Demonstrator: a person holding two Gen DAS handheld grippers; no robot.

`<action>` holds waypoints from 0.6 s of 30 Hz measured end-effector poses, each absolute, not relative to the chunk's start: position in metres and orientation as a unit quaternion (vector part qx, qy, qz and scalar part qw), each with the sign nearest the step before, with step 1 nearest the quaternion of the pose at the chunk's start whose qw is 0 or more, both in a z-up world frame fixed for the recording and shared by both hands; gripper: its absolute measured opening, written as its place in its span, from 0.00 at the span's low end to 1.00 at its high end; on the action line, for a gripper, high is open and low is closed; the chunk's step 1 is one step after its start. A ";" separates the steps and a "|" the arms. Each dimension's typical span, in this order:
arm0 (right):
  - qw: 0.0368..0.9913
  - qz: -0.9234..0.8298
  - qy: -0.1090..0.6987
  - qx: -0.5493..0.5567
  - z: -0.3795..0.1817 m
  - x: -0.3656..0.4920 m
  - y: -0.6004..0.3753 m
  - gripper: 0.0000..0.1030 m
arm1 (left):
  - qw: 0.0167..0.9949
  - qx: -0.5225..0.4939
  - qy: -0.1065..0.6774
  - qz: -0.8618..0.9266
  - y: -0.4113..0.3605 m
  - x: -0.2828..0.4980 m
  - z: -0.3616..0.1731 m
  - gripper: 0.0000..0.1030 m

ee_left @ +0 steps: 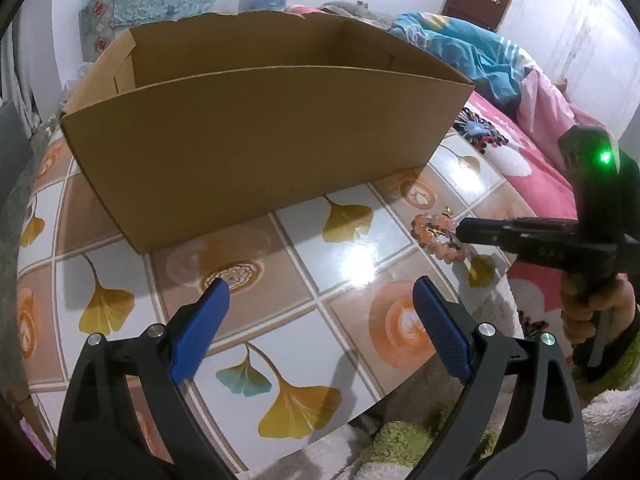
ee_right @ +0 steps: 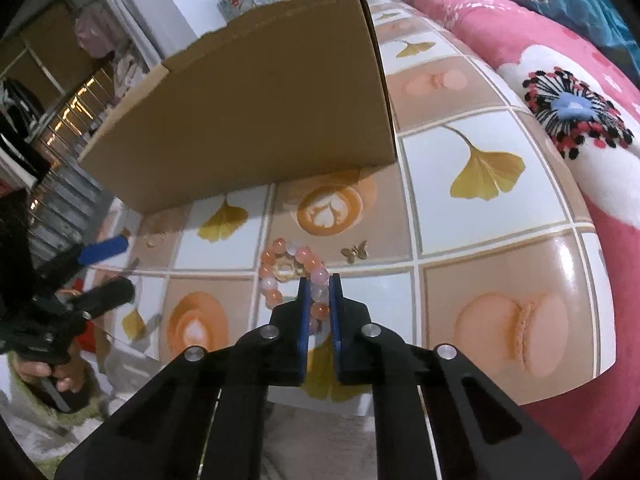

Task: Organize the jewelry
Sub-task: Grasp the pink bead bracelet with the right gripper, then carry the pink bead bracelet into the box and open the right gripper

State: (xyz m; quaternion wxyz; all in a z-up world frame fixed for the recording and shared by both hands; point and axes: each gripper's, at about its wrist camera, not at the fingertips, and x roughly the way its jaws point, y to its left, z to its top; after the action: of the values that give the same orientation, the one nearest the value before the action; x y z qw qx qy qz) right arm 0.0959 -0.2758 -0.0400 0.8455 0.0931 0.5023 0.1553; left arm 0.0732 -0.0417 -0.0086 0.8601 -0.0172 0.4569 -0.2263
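A pink and orange bead bracelet (ee_right: 276, 272) lies on the tiled table, near its right front edge; it also shows in the left wrist view (ee_left: 434, 236). My right gripper (ee_right: 320, 280) is shut on the bracelet's near side, the beads pinched between its blue pads. A small gold butterfly piece (ee_right: 355, 251) lies just right of the bracelet. A gold ring or earring sits inside the bracelet loop. My left gripper (ee_left: 320, 292) is open and empty, low over the table in front of an open cardboard box (ee_left: 256, 136).
The box (ee_right: 256, 120) stands at the back of the table (ee_left: 352, 240), its inside hidden from the right wrist view. A bed with pink flowered bedding (ee_right: 560, 100) borders the table's right side. A fluffy white and green rug (ee_left: 400, 448) lies below the front edge.
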 end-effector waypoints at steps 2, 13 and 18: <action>0.848 0.160 0.495 0.097 -0.032 0.095 -0.273 0.09 | 0.860 -0.023 0.455 -0.228 -0.037 0.073 -0.010 0.87; 0.848 0.220 0.472 0.099 0.004 0.114 -0.225 0.09 | 0.867 -0.062 0.442 -0.221 -0.005 0.067 -0.013 0.87; 0.842 0.246 0.477 0.058 0.001 0.124 -0.173 0.09 | 0.871 -0.080 0.443 -0.199 0.016 0.060 -0.016 0.87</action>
State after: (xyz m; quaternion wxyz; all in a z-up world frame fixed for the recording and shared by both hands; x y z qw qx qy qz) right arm 0.1241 -0.1727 0.0013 0.8417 0.0577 0.4774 0.2458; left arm 0.0598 0.0162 -0.0155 0.8707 -0.0799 0.4426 -0.1993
